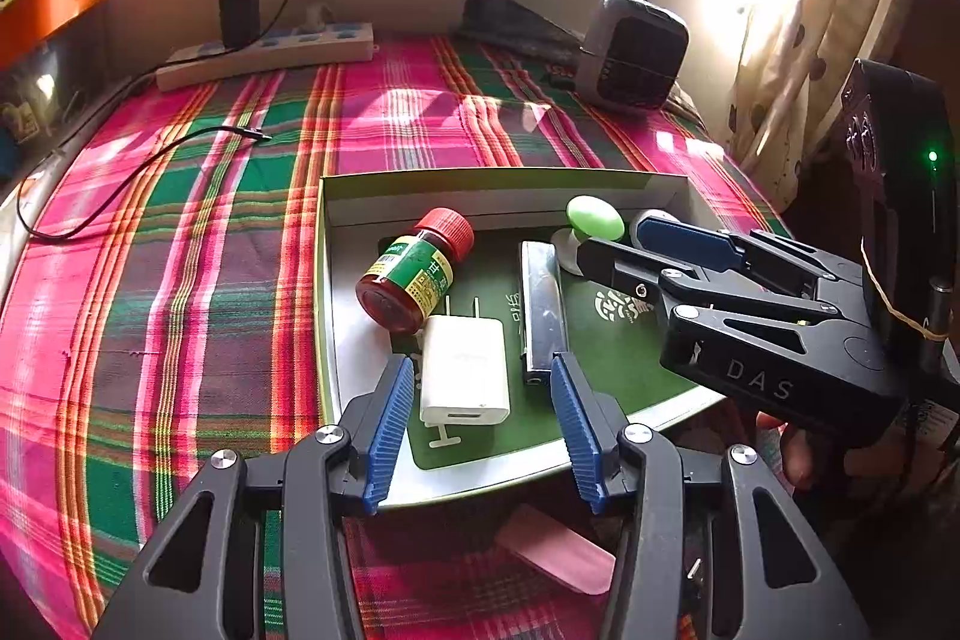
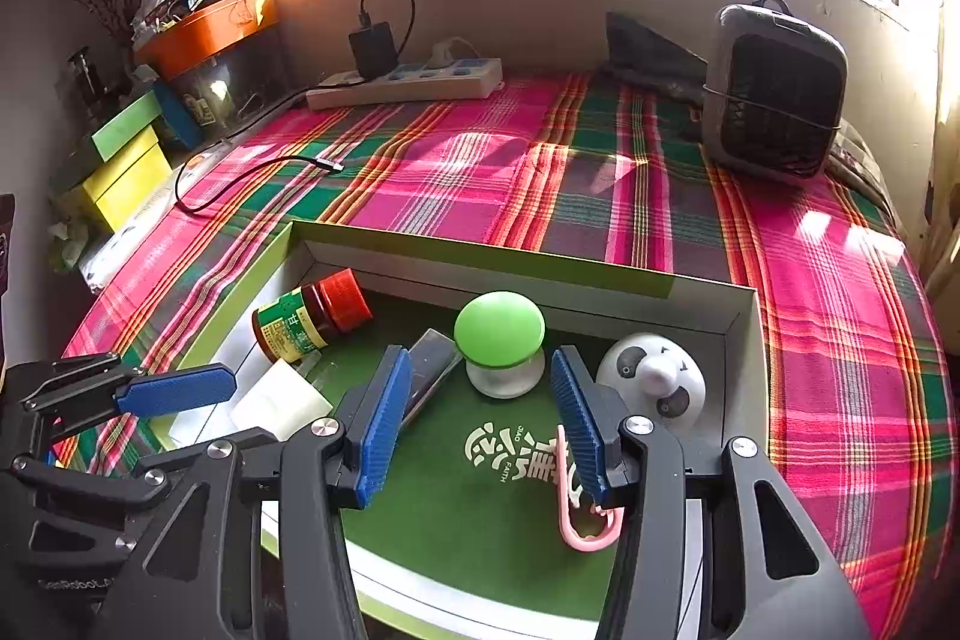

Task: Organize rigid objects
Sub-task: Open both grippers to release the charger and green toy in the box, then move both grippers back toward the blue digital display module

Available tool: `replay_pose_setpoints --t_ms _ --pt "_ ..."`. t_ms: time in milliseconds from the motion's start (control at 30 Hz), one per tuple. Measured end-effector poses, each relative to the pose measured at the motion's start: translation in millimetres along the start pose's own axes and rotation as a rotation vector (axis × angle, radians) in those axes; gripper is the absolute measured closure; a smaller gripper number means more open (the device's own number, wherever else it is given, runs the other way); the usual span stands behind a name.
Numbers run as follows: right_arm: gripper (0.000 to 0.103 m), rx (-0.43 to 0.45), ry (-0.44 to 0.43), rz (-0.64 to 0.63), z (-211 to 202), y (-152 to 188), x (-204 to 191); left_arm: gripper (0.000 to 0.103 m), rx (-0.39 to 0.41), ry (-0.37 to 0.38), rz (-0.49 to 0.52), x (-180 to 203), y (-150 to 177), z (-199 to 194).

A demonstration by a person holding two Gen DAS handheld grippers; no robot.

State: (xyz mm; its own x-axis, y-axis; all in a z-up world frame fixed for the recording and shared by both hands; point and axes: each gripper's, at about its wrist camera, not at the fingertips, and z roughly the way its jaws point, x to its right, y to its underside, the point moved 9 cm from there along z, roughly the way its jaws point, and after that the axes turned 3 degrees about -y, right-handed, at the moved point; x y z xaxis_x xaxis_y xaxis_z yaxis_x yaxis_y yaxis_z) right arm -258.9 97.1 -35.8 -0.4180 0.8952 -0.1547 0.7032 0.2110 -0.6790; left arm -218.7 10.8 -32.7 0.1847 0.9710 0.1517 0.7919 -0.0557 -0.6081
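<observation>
Hovering over the green-lined box [image 1: 336,280], I hold both sets of fingers parted and gripping nothing. The left gripper [image 1: 483,403] straddles the white charger [image 1: 465,376]; the right gripper [image 2: 480,412] frames the green mushroom toy [image 2: 499,340]. The red-capped bottle [image 1: 414,274], metal bar [image 1: 542,316] and panda toy [image 2: 654,379] lie in the box too.

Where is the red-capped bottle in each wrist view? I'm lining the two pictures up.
Left wrist: the red-capped bottle lies on its side in the box, left of centre, just beyond the white charger.
Right wrist: the red-capped bottle lies in the box's far left corner, cap pointing right.
Shared landmark: the green mushroom-shaped object, to the bottle's right in both.
</observation>
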Motion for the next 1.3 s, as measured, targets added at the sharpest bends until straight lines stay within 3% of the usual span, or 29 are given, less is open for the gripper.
replay_pose_setpoints --t_ms 600,967,1167,1300 --pt "0.053 0.054 0.017 0.008 -55 23 -12 0.056 0.063 -0.028 -0.018 -1 23 -53" --pt "0.053 0.074 0.036 0.027 -83 50 -17 0.056 0.054 -0.024 -0.038 -1 50 -64" --pt "0.053 0.076 0.034 0.048 -90 64 -18 0.056 0.063 -0.053 -0.033 -4 61 -72" --pt "0.053 0.073 0.046 0.039 -96 75 -20 0.056 0.084 -0.122 -0.017 -9 66 -78"
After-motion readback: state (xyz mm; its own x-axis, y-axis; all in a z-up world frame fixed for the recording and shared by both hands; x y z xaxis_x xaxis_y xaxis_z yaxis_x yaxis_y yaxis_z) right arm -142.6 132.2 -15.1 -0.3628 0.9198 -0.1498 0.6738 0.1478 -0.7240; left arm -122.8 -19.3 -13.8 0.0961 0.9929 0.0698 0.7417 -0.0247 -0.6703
